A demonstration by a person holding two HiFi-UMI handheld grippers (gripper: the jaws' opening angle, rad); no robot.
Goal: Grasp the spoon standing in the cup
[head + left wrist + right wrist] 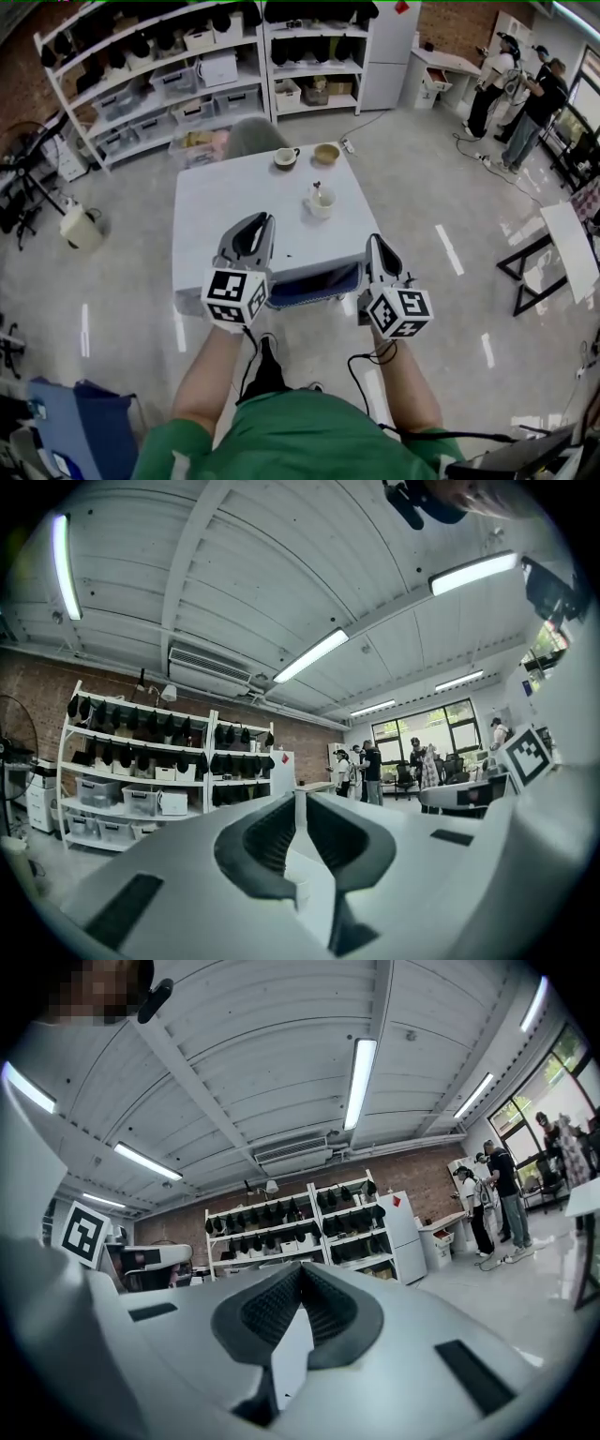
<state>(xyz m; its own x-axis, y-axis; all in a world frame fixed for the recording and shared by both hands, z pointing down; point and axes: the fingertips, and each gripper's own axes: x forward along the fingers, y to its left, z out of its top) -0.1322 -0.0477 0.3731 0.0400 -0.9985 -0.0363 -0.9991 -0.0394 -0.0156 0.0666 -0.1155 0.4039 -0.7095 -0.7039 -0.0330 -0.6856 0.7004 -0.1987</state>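
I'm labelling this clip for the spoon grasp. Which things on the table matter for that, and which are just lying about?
Job: white cup; spoon standing in it; left gripper, shut; right gripper, shut.
Lying about: mug; tan bowl, both at the table's far edge.

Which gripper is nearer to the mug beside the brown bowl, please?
Left. The left gripper is nearly straight in front of the mug; the right gripper is farther off, to the near right.

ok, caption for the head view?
Left gripper and right gripper, shut, at the table's near end; spoon stands in cup.
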